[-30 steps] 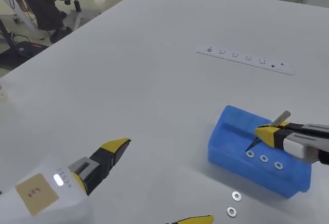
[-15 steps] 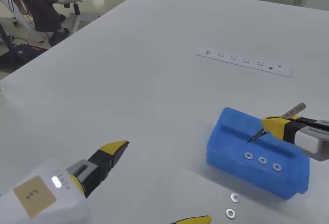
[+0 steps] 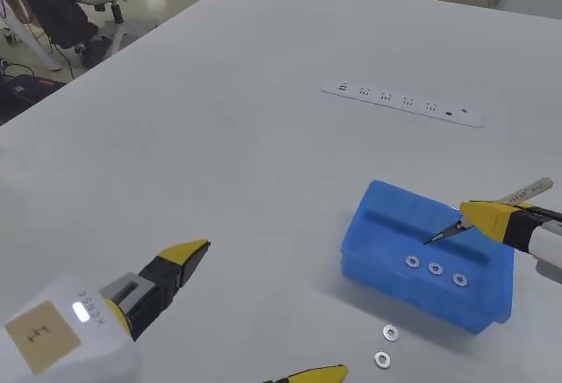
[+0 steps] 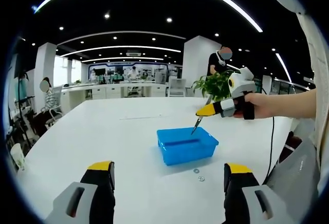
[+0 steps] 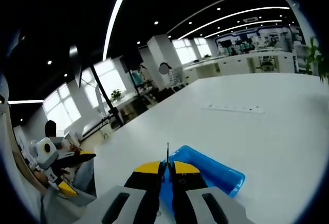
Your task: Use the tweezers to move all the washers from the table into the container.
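"Where are the washers lying?"

"Three washers point(image 3: 435, 268) are sitting in a row inside the blue container point(image 3: 386, 216). Two washers point(image 3: 390, 333) are lying on the white table point(image 3: 263, 137) just in front of it, close together."

"What is the right gripper point(image 3: 479, 216) doing?"

"It is pinching the tweezers point(image 3: 446, 231) between its closed jaws. The thin tip is pointing down over the inside of the container, just beside the row of three, and I cannot tell whether it is carrying anything."

"And the left gripper point(image 3: 270, 307)?"

"It is hovering low over the table, well apart from the container and to its left. Its jaws are standing wide apart and gripping nothing."

"Anything else?"

"A power strip point(image 3: 401, 104) is lying flat further back on the table."
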